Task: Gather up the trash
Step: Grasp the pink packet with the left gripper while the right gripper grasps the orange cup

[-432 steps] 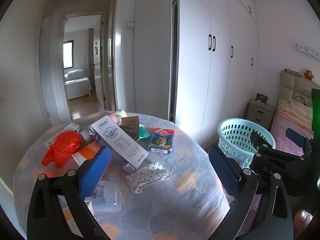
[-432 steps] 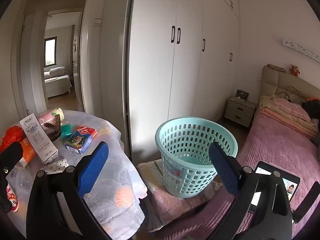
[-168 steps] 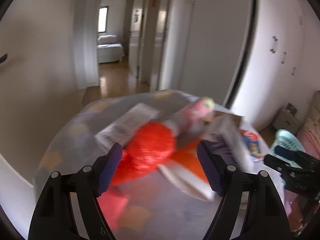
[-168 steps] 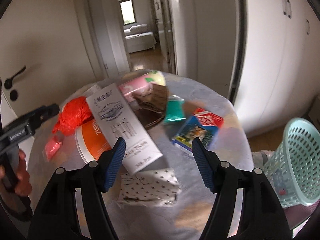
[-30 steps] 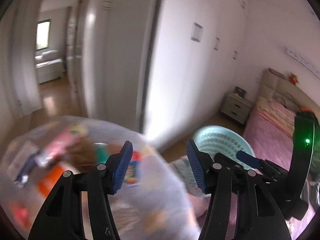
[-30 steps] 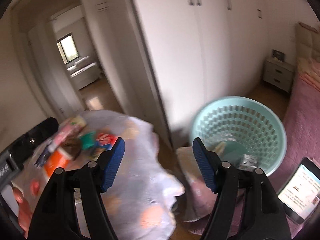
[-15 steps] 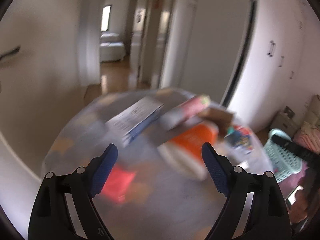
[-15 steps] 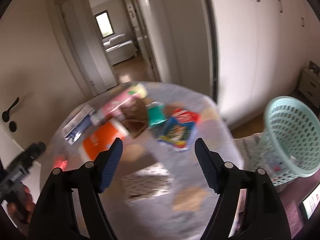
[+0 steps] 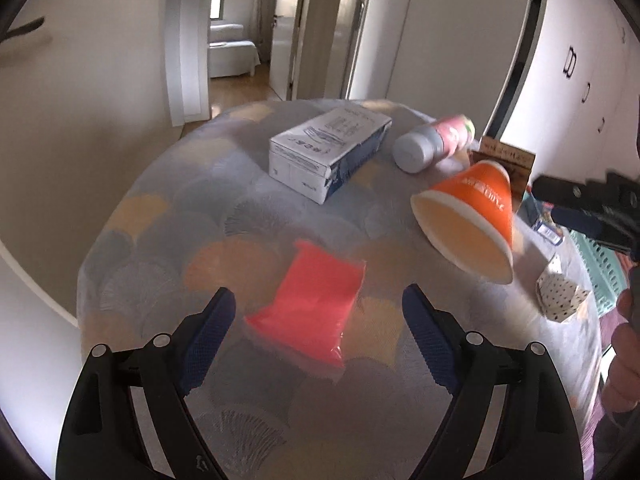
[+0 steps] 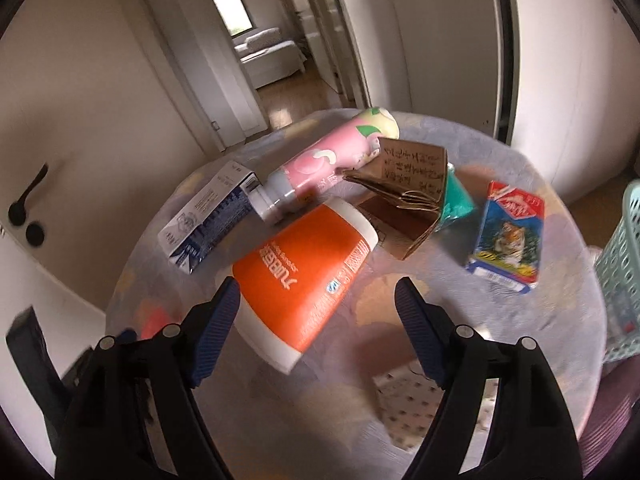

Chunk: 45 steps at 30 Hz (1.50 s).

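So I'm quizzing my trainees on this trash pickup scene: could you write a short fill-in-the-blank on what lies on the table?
1. The flat packet between the left gripper fingers is coloured ____.
2. The orange paper cup lies on its ____.
3. The blue box near the basket pictures a ____.
4. The pink bottle has its cap pointing toward the white and ____ carton.

Missing words: red; side; tiger; blue
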### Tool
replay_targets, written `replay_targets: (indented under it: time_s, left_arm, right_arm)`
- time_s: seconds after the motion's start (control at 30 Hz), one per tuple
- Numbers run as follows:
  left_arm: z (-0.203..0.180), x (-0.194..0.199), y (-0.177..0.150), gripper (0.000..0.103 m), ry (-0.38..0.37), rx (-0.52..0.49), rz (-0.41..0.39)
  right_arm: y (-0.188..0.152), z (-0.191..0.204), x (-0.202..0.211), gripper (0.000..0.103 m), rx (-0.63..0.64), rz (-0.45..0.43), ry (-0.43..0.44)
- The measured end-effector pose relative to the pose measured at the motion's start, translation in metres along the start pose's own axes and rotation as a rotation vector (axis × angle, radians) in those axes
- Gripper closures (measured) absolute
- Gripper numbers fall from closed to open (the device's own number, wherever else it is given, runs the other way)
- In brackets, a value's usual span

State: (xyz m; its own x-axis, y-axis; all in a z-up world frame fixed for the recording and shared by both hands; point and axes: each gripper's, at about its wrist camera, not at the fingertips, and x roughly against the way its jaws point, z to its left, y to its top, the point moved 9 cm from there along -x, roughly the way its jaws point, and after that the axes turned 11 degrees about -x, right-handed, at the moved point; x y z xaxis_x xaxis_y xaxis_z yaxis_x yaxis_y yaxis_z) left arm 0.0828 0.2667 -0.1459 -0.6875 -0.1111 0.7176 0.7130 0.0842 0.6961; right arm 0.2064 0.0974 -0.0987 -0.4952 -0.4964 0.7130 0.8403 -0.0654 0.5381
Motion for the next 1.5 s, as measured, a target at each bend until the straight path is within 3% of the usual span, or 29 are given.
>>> replay_targets:
  time_s: [0.13, 0.27, 0.67, 0.83, 1.13, 1.2, 1.3, 1.5]
  left_arm:
    - [-0.013, -0.005, -0.004, 0.033, -0.010, -0.063, 0.017]
    - [-0.017, -0.007, -0.009, 0.060, 0.007, -0.089, 0.035]
    - [-0.020, 0.001, -0.010, 0.061, -0.009, -0.079, 0.016]
    - [-0.017, 0.005, -0.011, 0.061, -0.012, -0.065, 0.006]
    - [-0.017, 0.009, -0.010, 0.062, -0.021, -0.055, -0.003]
    - [-0.018, 0.012, -0.005, 0.063, -0.040, -0.039, -0.028]
    - [-0.023, 0.026, 0.003, 0.063, -0.128, 0.011, -0.096]
    - [-0.047, 0.039, 0.023, 0.063, -0.141, -0.040, -0.137]
  right_arm:
    - [0.002, -0.007, -0.013, 0.027, -0.108, 0.015, 0.012]
    - [0.000, -0.015, -0.031, 0.027, -0.172, 0.063, 0.008]
    - [-0.006, 0.004, -0.066, 0.027, -0.199, 0.126, 0.047]
    - [-0.008, 0.013, -0.064, 0.039, -0.144, 0.119, 0.048]
    - [-0.005, 0.028, -0.027, 0.058, -0.001, 0.014, 0.050]
    - [-0.005, 0.032, -0.017, 0.060, 0.032, -0.009, 0.047]
    - [-0.005, 0.034, 0.000, 0.060, 0.069, -0.049, 0.053]
    - [0.013, 0.021, 0.037, 0.060, 0.071, -0.136, 0.062]
